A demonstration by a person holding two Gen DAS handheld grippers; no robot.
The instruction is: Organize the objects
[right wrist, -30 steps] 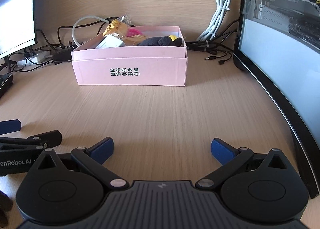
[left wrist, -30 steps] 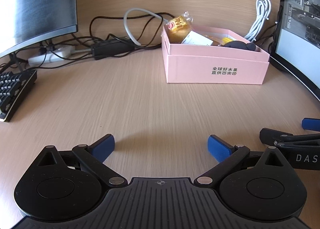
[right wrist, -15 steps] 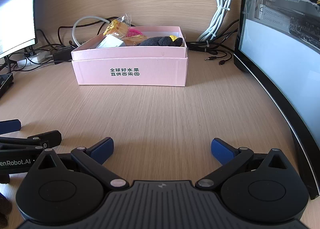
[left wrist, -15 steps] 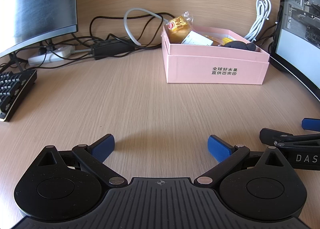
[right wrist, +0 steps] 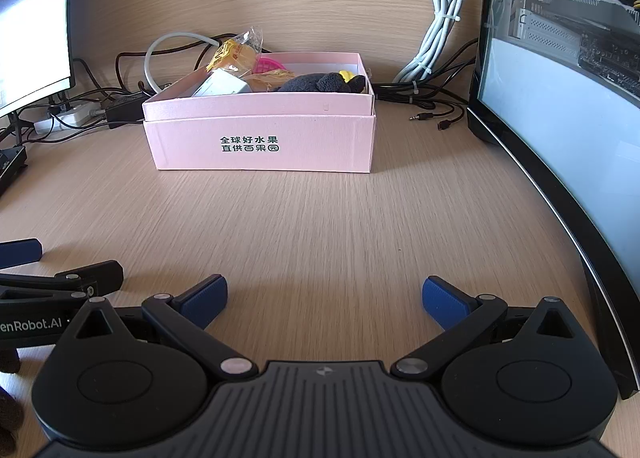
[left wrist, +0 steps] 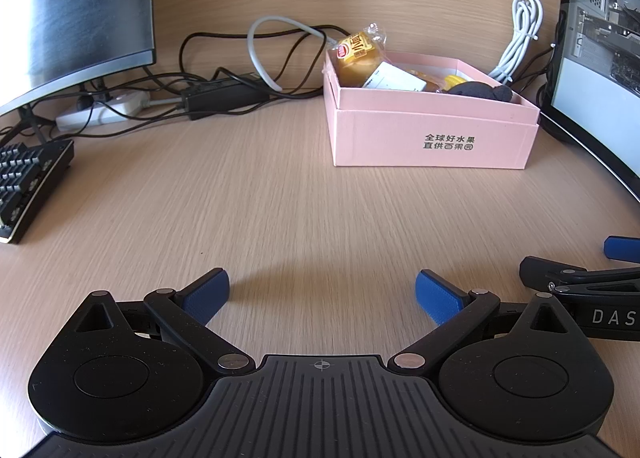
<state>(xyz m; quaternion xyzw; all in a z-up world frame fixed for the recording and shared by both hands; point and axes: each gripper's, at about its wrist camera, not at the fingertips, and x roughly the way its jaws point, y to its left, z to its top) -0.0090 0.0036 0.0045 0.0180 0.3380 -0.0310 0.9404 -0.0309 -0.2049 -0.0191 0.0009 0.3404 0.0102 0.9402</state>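
A pink cardboard box stands on the wooden desk near the back wall. Inside it are a yellow snack packet, a small white carton, a black plush toy and other small items. My left gripper is open and empty, low over the desk, well in front of the box. My right gripper is open and empty too, beside the left one. Each gripper shows at the edge of the other's view.
A curved monitor and a black keyboard are at the left. A power strip and tangled cables lie behind. A glass-sided computer case stands at the right, with bundled white cable beside it.
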